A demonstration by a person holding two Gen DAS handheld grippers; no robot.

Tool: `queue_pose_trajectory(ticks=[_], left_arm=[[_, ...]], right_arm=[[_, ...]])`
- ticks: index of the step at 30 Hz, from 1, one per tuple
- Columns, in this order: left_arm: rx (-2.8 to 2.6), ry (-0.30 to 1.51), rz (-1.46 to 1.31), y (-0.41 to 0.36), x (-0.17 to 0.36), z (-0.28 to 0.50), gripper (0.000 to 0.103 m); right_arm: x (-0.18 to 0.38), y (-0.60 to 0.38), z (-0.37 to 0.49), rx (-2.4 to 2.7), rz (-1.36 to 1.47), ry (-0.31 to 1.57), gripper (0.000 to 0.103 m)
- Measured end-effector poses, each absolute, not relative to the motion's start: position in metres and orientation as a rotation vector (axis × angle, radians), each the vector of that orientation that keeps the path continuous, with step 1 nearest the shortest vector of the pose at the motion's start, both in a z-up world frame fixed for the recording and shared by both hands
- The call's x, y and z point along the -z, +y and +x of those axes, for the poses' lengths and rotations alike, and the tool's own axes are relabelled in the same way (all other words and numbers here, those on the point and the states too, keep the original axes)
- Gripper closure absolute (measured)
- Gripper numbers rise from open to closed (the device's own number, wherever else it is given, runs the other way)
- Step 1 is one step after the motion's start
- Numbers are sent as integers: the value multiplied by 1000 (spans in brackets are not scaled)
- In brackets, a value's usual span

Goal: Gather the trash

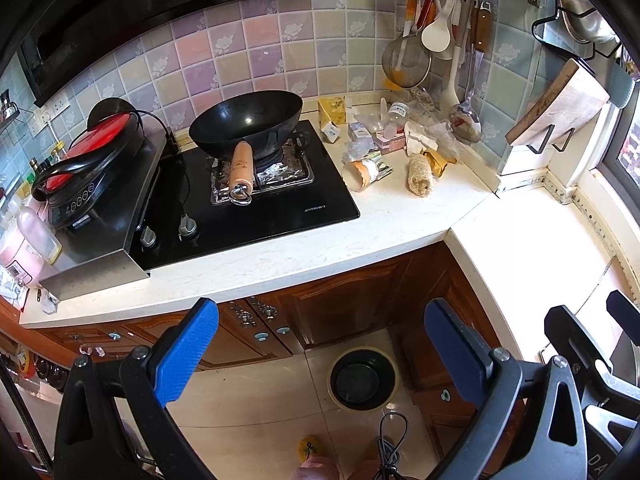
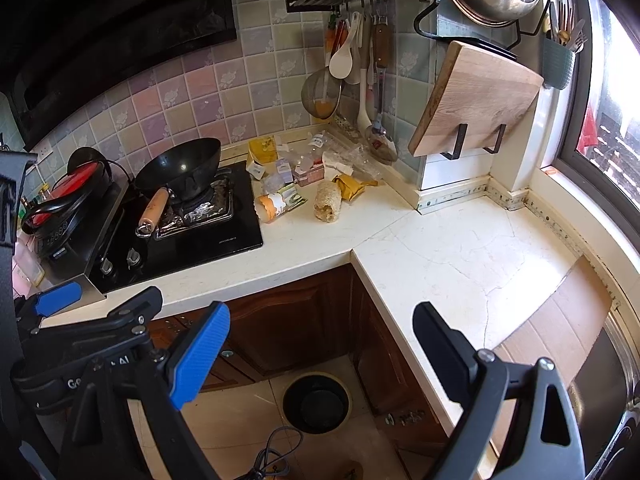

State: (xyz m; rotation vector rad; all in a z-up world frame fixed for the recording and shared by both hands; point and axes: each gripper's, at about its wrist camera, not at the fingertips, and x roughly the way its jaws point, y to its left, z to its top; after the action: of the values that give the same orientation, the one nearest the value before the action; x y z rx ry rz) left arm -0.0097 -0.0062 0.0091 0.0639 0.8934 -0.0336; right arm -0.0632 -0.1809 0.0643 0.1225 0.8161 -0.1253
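Note:
A pile of trash [image 1: 384, 136] lies in the back corner of the white counter: wrappers, small boxes, a plastic bottle, a paper cup [image 1: 366, 174] on its side and a loofah-like roll [image 1: 420, 176]. The pile also shows in the right wrist view [image 2: 304, 176]. A round bin with a black liner [image 1: 363, 378] stands on the floor below the counter corner; it also shows in the right wrist view [image 2: 316, 402]. My left gripper [image 1: 320, 354] is open and empty, held over the floor in front of the cabinets. My right gripper [image 2: 320, 358] is open and empty beside it.
A black wok [image 1: 246, 124] sits on the gas hob [image 1: 256, 208]. An electric griddle [image 1: 88, 176] is at the left. Utensils [image 1: 440, 48] hang on the tiled wall. A cutting board [image 2: 472, 100] stands in a rack. A steel sink [image 2: 608, 392] is at the right.

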Motion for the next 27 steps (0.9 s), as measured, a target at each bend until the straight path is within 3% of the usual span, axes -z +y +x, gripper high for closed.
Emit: queue_pose_trajectory(ticks=[27], left_arm=[[62,889,47,-6,-9,-11,2]], right_arm=[[-60,-189,-68,144,131,813,9]])
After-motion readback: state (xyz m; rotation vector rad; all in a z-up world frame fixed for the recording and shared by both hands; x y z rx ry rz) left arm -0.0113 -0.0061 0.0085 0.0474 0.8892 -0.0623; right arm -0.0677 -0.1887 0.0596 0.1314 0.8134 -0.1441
